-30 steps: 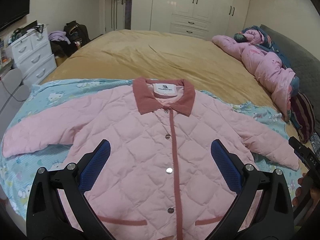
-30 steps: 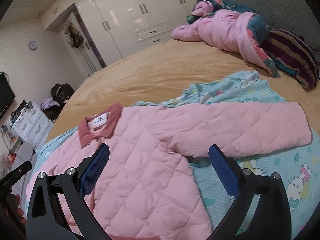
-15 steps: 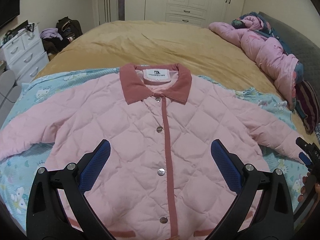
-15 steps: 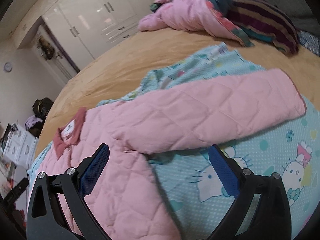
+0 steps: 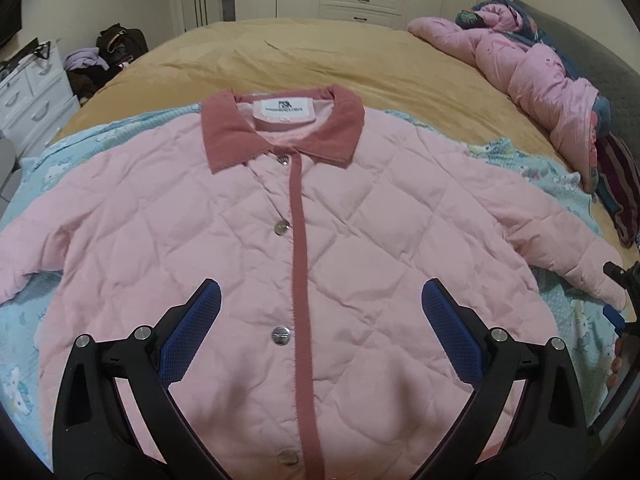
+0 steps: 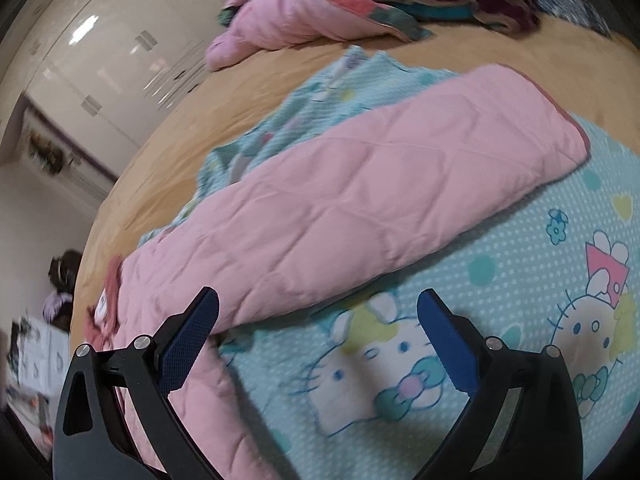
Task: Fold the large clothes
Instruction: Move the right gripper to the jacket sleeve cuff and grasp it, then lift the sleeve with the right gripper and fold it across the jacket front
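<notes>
A: Where is the pink jacket (image 5: 360, 240) lying?

B: It lies flat and face up on a light blue cartoon blanket (image 6: 520, 280), which is spread over the tan bed cover (image 5: 320, 56). The front is buttoned. The dark pink collar (image 5: 280, 128) is at the far end from the left gripper (image 5: 320, 304).

A: And what is the left gripper doing?

B: It is above the lower front of the jacket. Its blue pads are wide apart and hold nothing. The button strip runs between them.

A: The right gripper (image 6: 318, 306)?

B: Also spread wide and empty. Just ahead of it lies one sleeve (image 6: 380, 200), stretched out to the far right on the blanket. Its left finger (image 6: 188, 344) is over the jacket body, the other over the blanket. I cannot tell if it touches the cloth; this view is blurred.

A: Anything further ahead?

B: A bundle of pink bedding (image 5: 532, 76) at the far right of the bed.
</notes>
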`<state>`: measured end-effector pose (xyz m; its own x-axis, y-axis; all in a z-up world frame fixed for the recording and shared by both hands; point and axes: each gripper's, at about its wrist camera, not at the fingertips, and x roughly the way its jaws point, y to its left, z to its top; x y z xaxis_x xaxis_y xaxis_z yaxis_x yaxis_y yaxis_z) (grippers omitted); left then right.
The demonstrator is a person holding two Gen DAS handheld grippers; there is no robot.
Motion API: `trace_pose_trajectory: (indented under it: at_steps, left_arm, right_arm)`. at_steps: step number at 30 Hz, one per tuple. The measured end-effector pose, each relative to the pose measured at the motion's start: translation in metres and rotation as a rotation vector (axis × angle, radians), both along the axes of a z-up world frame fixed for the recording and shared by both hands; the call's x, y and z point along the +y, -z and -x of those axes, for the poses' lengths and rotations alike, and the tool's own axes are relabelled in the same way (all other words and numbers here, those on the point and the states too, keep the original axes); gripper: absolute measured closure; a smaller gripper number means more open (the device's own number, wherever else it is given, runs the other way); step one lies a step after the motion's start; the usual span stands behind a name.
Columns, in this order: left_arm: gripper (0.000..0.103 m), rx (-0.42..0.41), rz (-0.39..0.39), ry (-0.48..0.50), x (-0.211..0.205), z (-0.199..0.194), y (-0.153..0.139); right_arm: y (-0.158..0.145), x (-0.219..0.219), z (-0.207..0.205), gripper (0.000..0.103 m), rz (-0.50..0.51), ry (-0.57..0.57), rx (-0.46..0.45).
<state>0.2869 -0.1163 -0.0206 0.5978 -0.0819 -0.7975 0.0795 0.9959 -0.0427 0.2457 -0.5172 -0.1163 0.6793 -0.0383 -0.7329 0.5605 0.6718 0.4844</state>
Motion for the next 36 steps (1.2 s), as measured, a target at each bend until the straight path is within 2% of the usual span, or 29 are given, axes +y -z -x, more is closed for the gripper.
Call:
trace_pose_trajectory:
  at_steps: [8,13,18,20,22,25,26,31,36]
  left_arm:
    - [0.009,0.034,-0.004,-0.013,0.004,-0.014,0.018]
    - [0.009,0.059,-0.028,-0.046,0.018,-0.031,0.017]
    - [0.009,0.080,0.014,-0.101,0.046,-0.054,0.006]
    - [0.009,0.069,0.028,-0.126,0.059,-0.066,-0.002]
    - [0.009,0.057,0.050,-0.148,0.070,-0.073,-0.010]
    - [0.009,0.044,0.095,-0.187,0.091,-0.079,-0.018]
    - [0.009,0.029,0.111,-0.203,0.101,-0.078,-0.020]
    - [0.009,0.016,0.080,-0.225,0.125,-0.080,-0.017]
    - [0.009,0.021,0.196,-0.252,0.158,-0.077,-0.014]
  right_arm:
    - [0.032,-0.044,-0.015,0.004,-0.107,0.148,0.010]
    - [0.044,-0.077,-0.021,0.004,-0.184,0.263,-0.084]
    - [0.046,-0.105,-0.029,0.004,-0.222,0.340,-0.151]
    - [0.042,-0.109,-0.033,0.010,-0.210,0.340,-0.163]
    - [0.037,-0.113,-0.036,0.048,-0.183,0.334,-0.149]
    - [0.018,-0.116,-0.041,0.076,-0.116,0.293,-0.185]
    - [0.007,-0.114,-0.043,0.079,-0.083,0.275,-0.199]
    - [-0.053,-0.089,-0.053,0.085,0.028,0.162,-0.319]
    - [-0.113,-0.040,-0.066,0.086,0.156,0.015,-0.416]
